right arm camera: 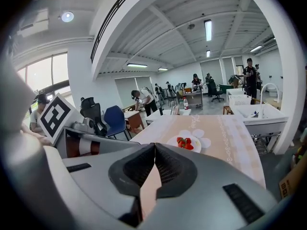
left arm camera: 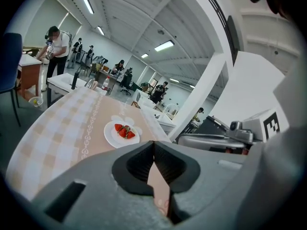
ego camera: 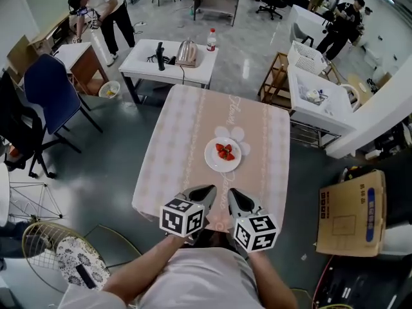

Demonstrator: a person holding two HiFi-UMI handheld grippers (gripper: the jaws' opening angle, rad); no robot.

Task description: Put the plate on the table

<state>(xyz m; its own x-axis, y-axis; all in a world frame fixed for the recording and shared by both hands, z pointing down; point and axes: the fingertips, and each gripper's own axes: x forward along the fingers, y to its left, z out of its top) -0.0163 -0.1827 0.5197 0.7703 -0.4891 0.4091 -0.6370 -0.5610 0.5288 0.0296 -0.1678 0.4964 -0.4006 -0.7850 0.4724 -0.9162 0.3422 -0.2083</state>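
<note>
The left gripper (left arm camera: 154, 143) has its jaws clenched tip to tip with nothing between them, only a sliver of cloth showing below the meeting point. The right gripper (right arm camera: 154, 145) is clenched and empty in the same way. The two sit side by side, apart from each other, over the near edge of the table (ego camera: 183, 140), and they hide that edge.

The plate (ego camera: 213, 159) lies on the table ahead of both pairs of jaws, well clear of them. It is a little left of the left jaws' line and a little right of the right jaws' line. It is round, so it has no long axis or heading, and it rests flat, face up. It is plain white and shallow, with a small cluster of red strawberries (ego camera: 224, 151) at its middle; how many cannot be told.

Beyond it, a white flower print (ego camera: 235, 134) on the pink checked cloth (ego camera: 270, 147) is partly covered by the far rim. The faint script woven along the cloth is too pale to read
</note>
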